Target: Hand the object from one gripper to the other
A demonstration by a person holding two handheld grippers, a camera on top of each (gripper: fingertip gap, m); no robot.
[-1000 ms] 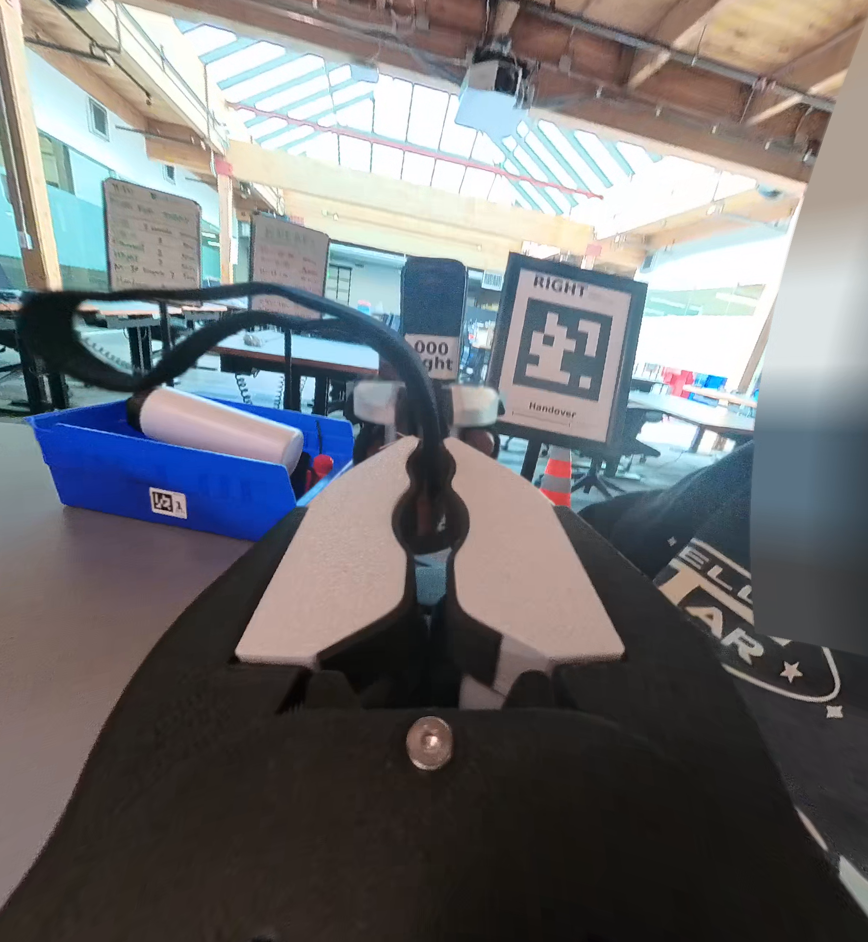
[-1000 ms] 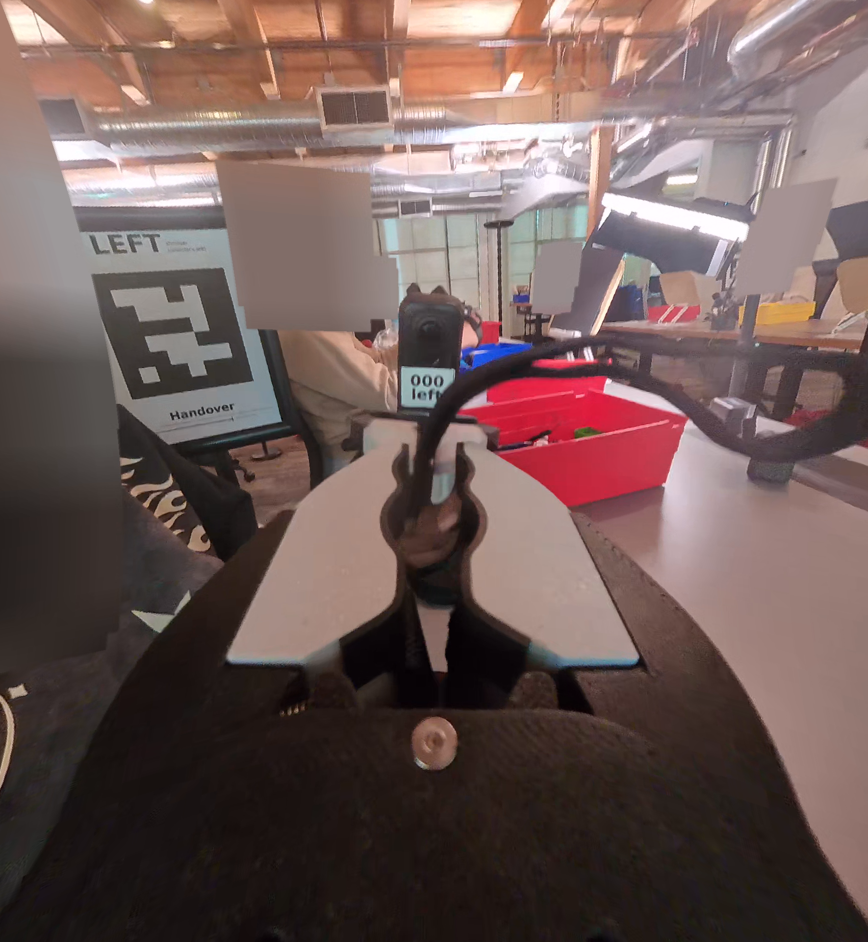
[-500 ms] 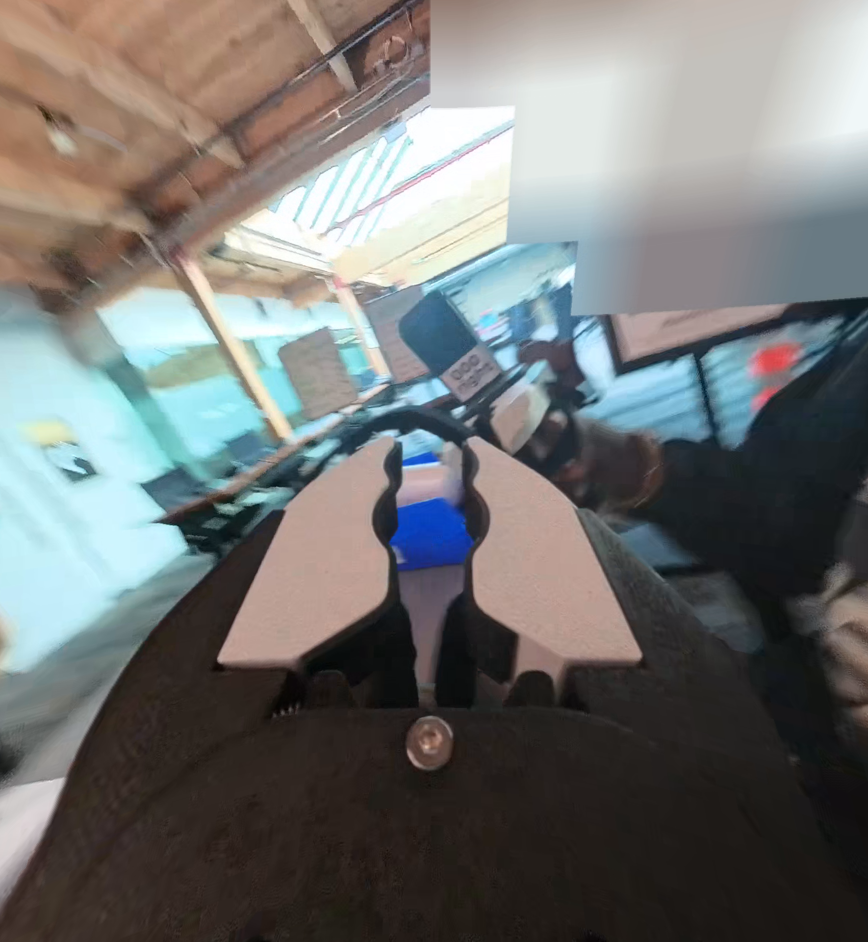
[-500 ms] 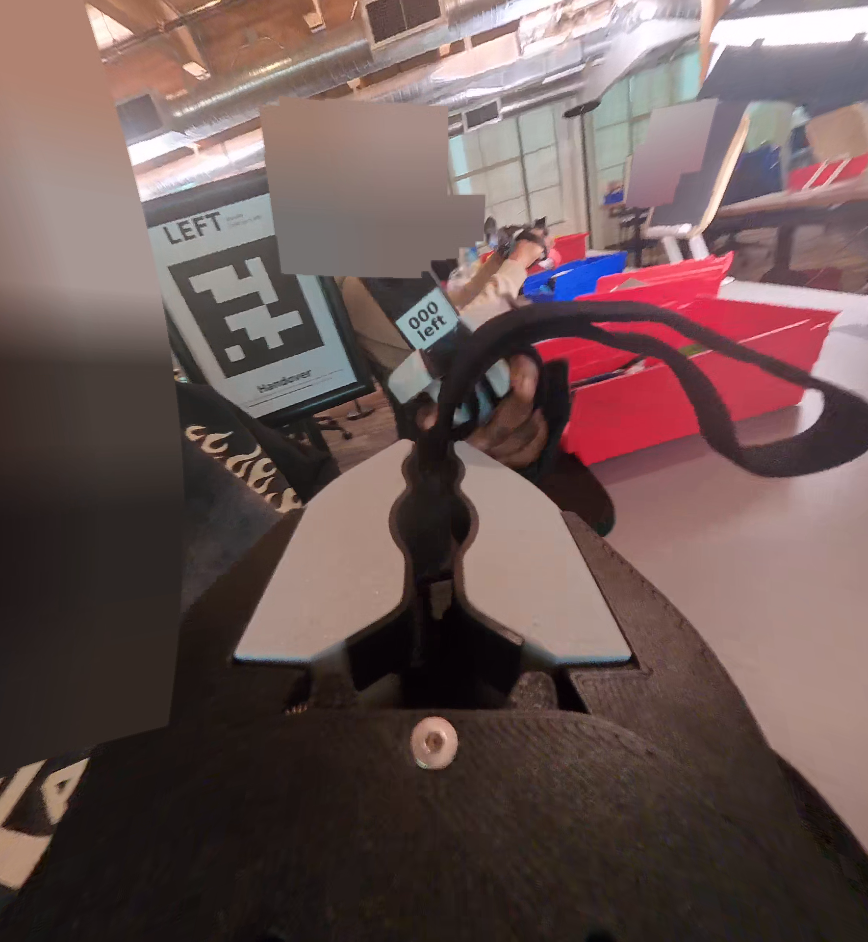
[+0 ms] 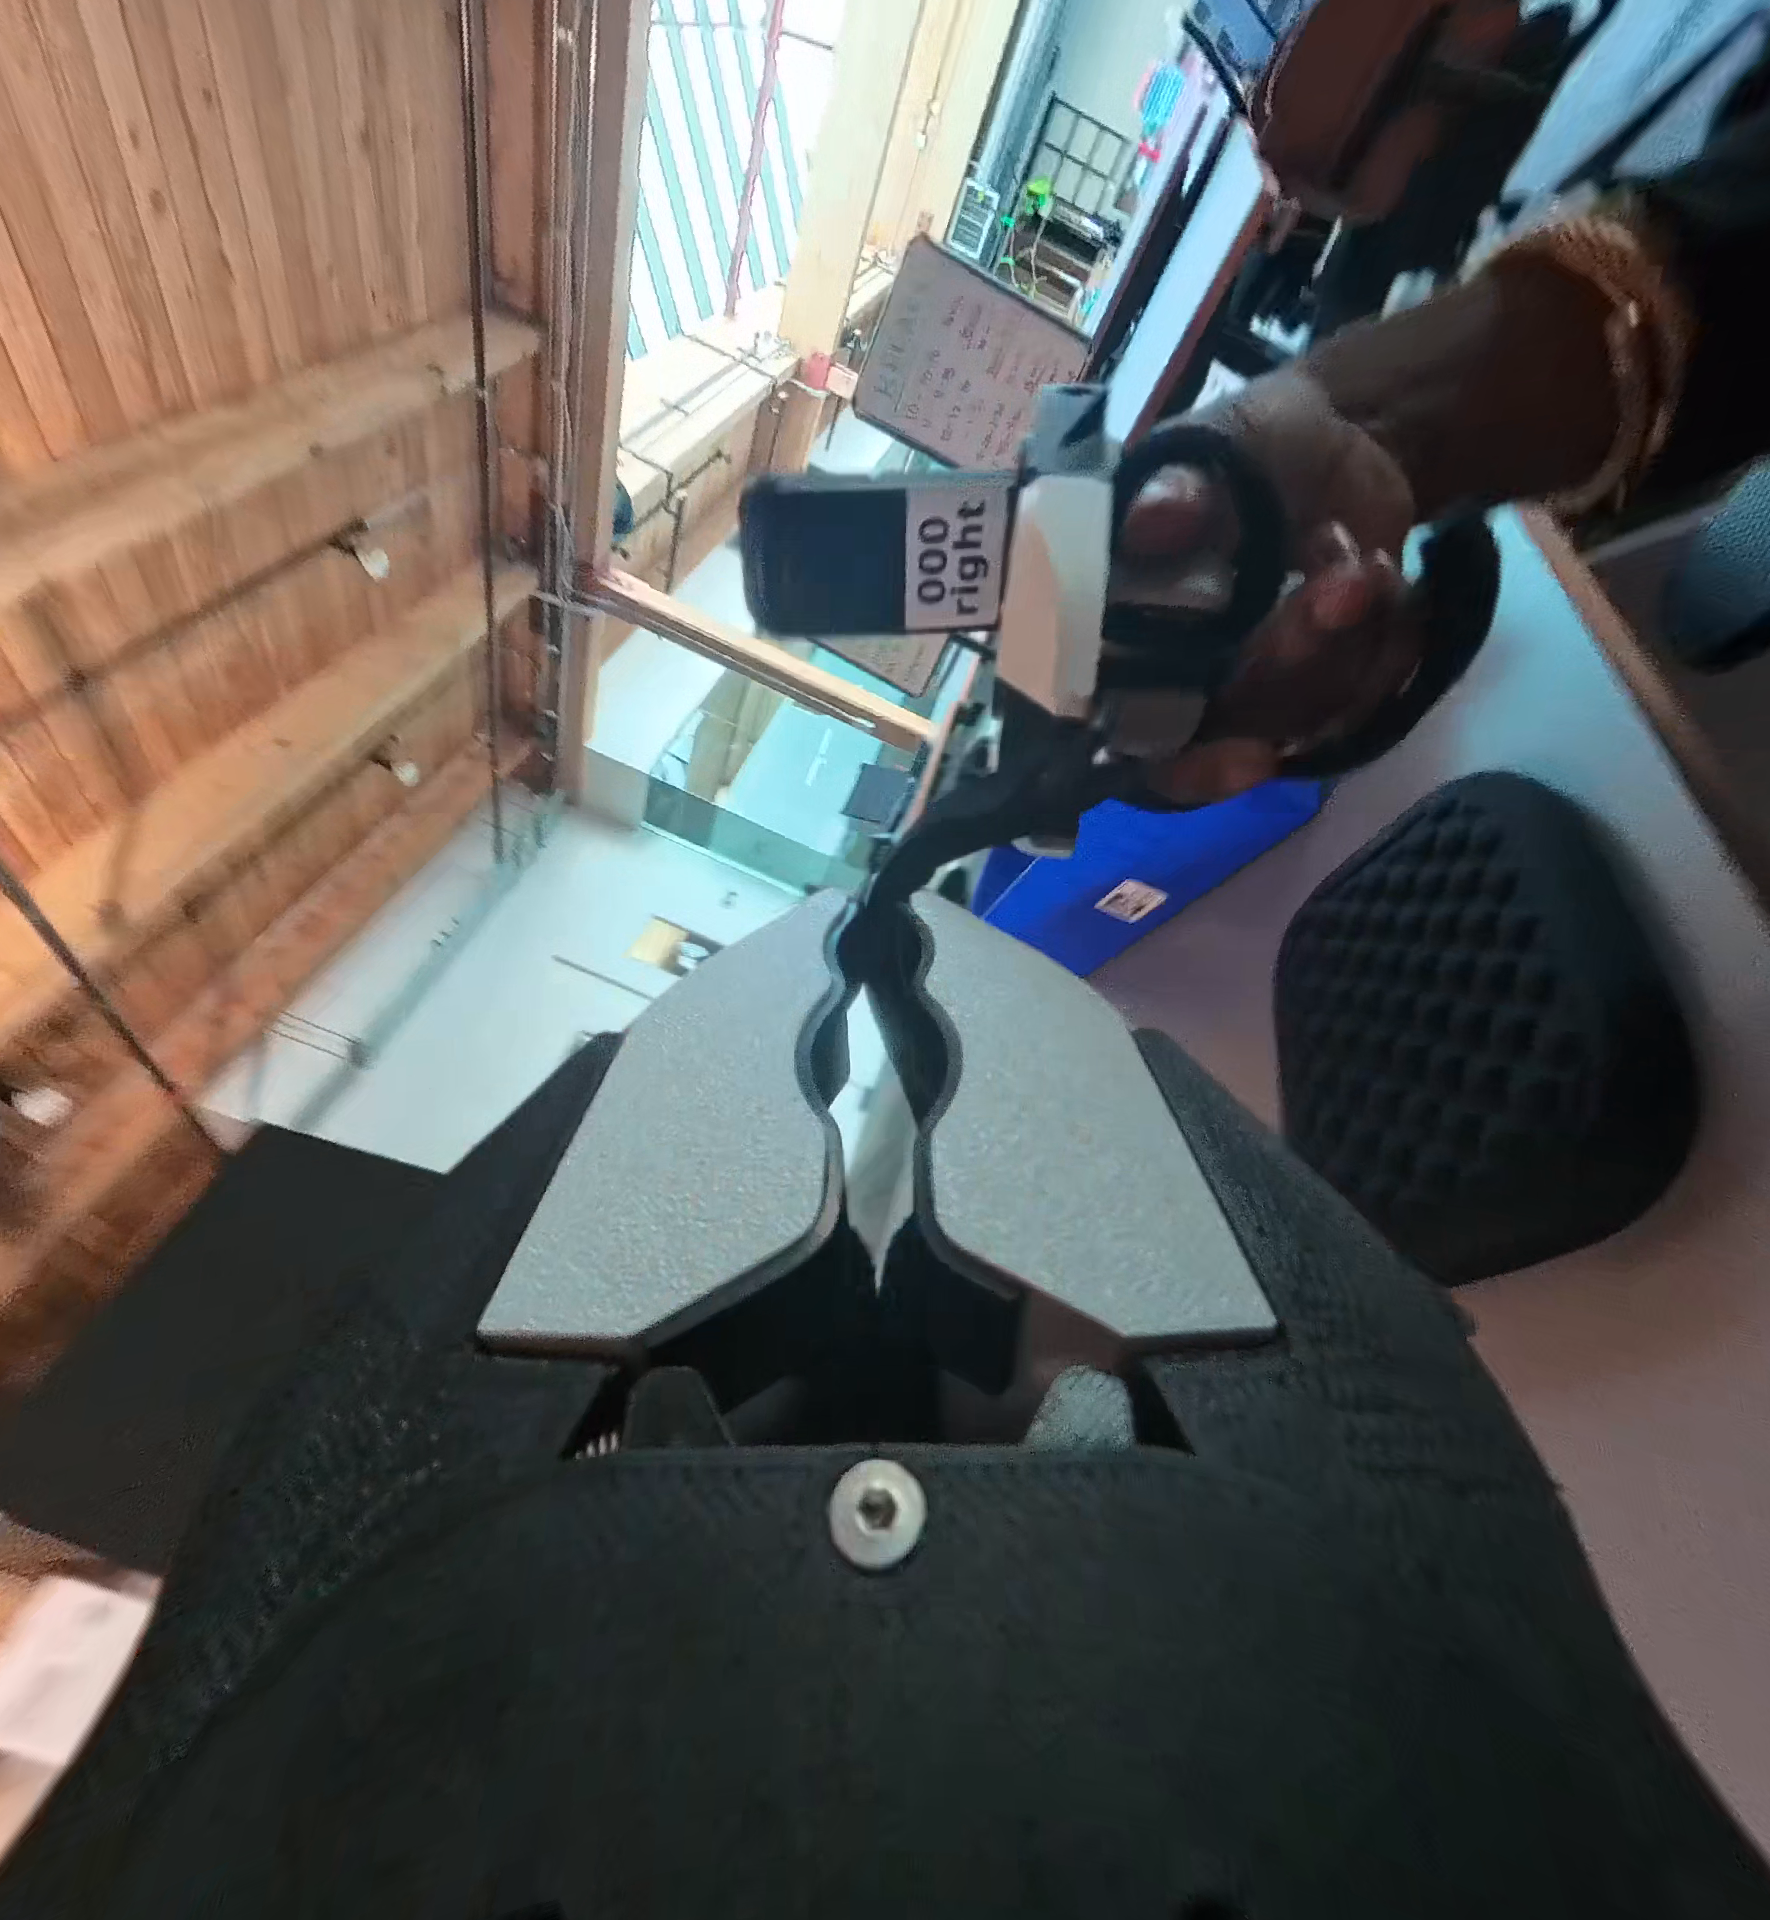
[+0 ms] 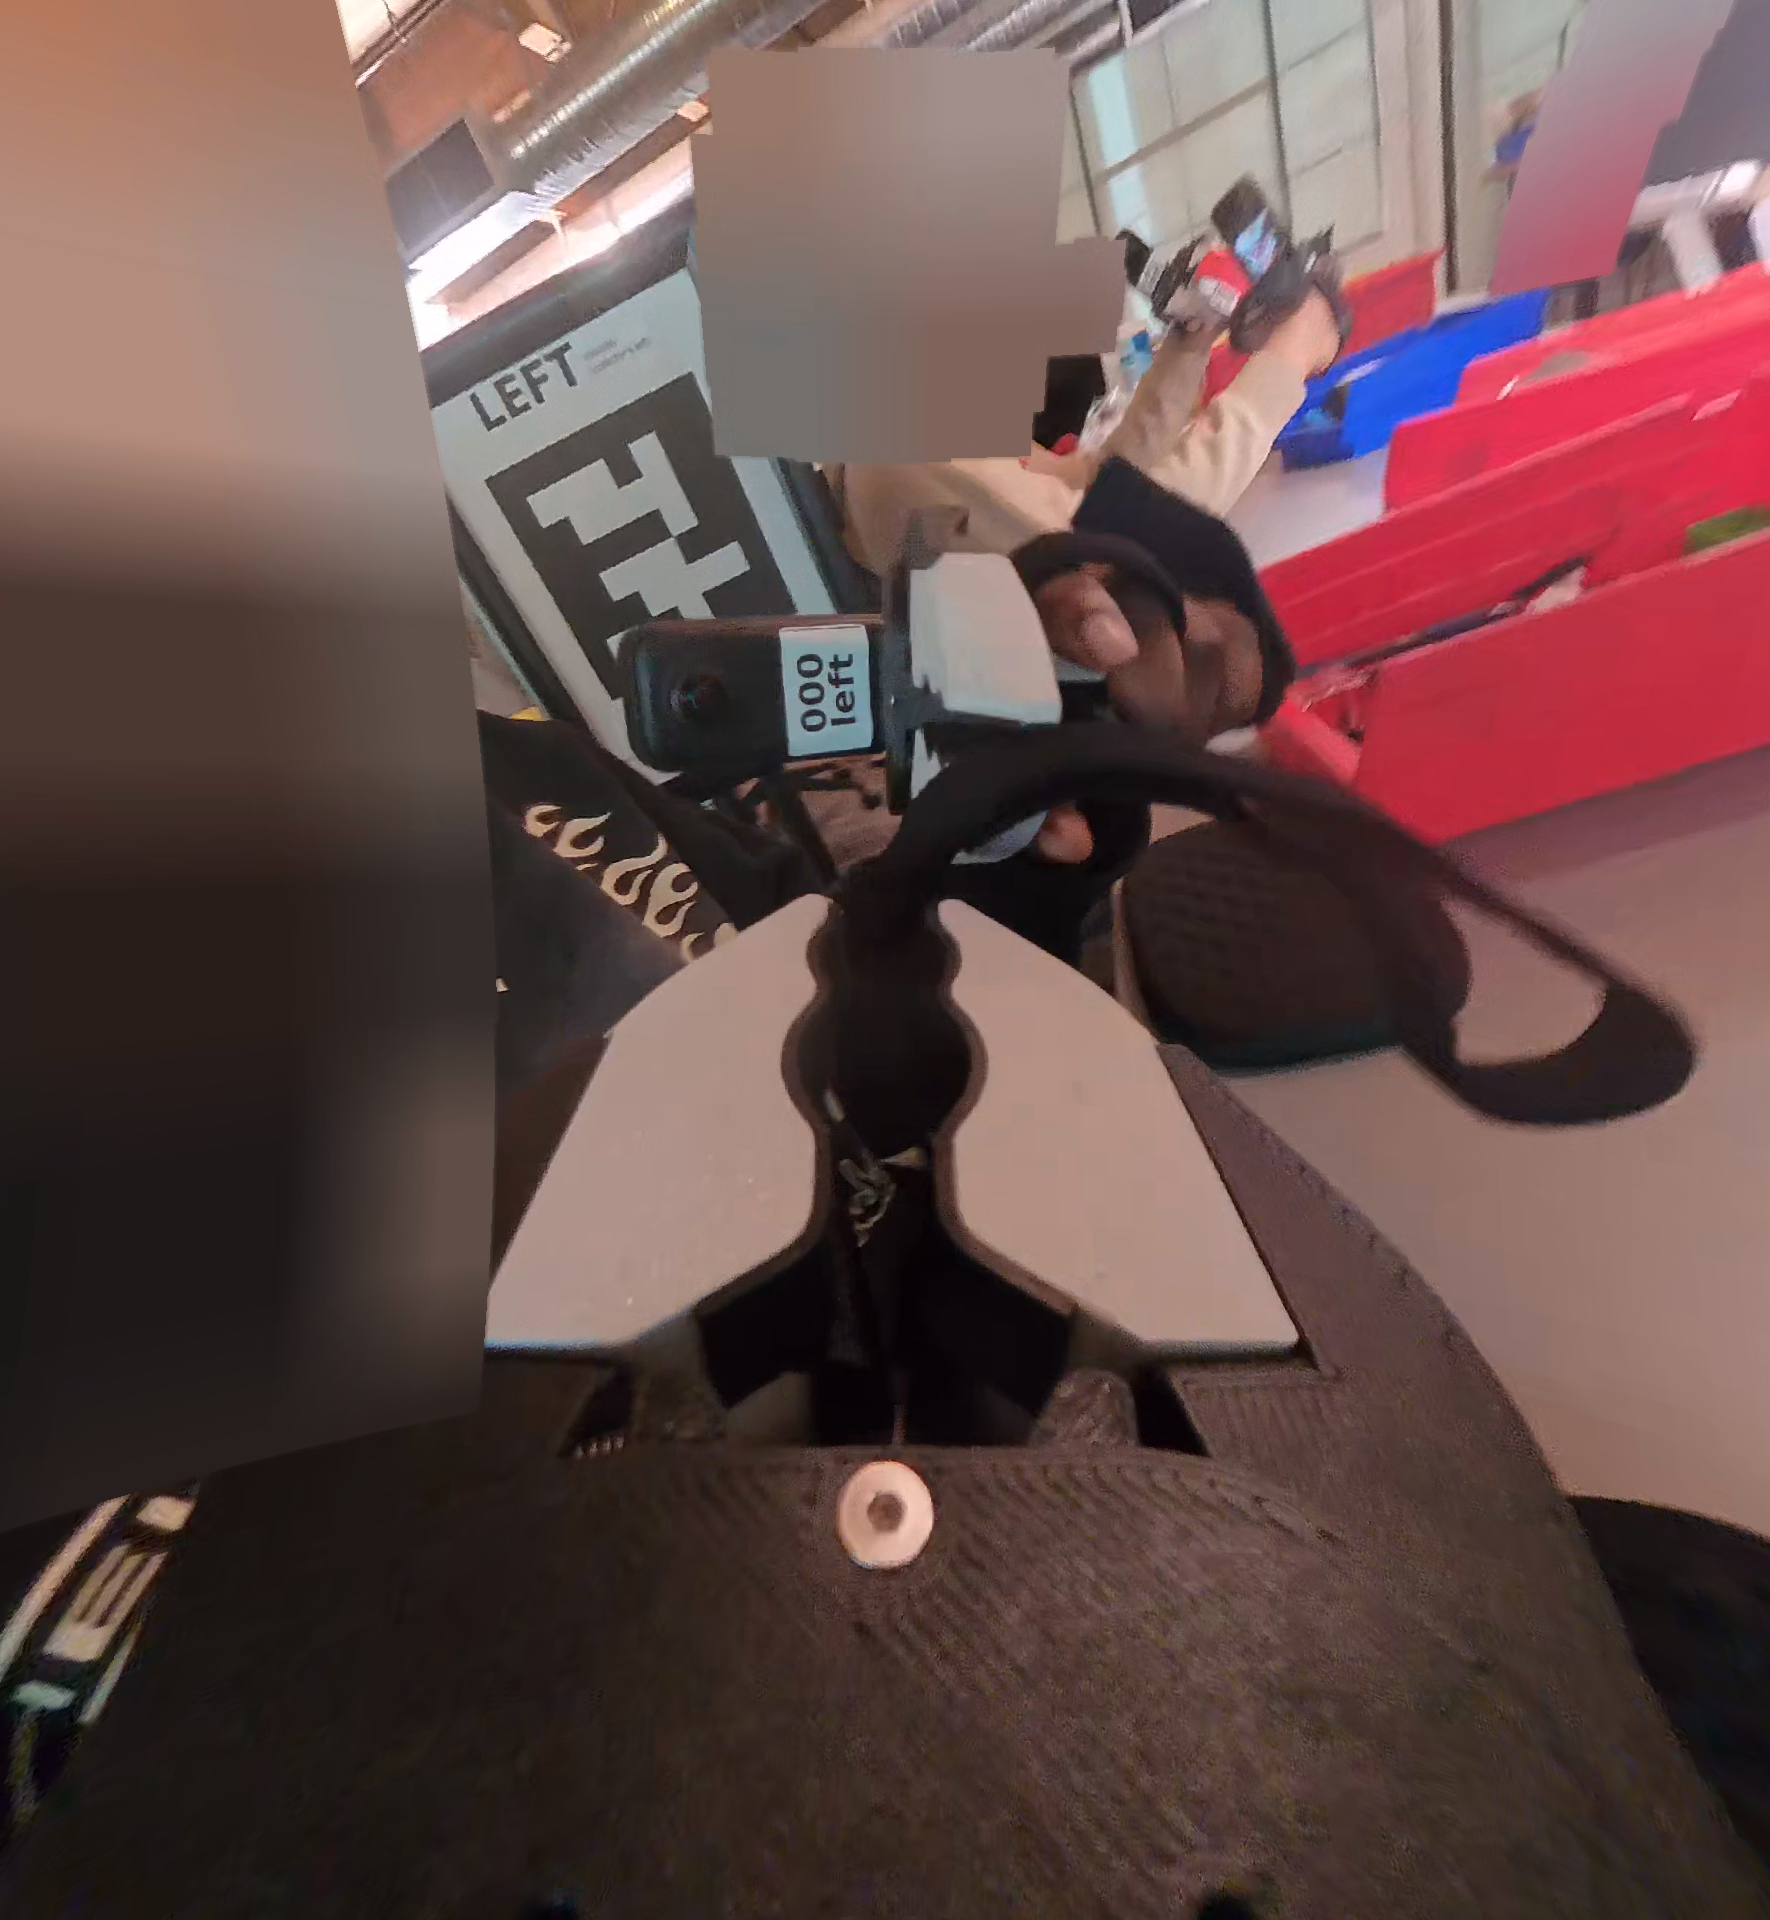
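Note:
The object is a black fabric strap. My right gripper is shut on one end of it, and the rest loops out to the right above the table. In the left wrist view the strap runs from the right gripper down into the tips of my left gripper, whose jaws stand nearly together on it. Both grippers face each other closely, the left one rolled sideways. The right gripper's camera and the left gripper's camera show in the opposite views, each held by a gloved hand.
A black dimpled oval pad lies on the grey table just beside the grippers, and also shows in the right wrist view. A blue bin stands behind. Red bins stand at the right. A marker sign stands at the left. The gap from one gripper's tips to the other's is roughly 4 cm.
One second ago both grippers held the strap. Half a second ago the left was open, empty and swinging. Now it is rolled sideways with the strap between its tips. The right kept hold.

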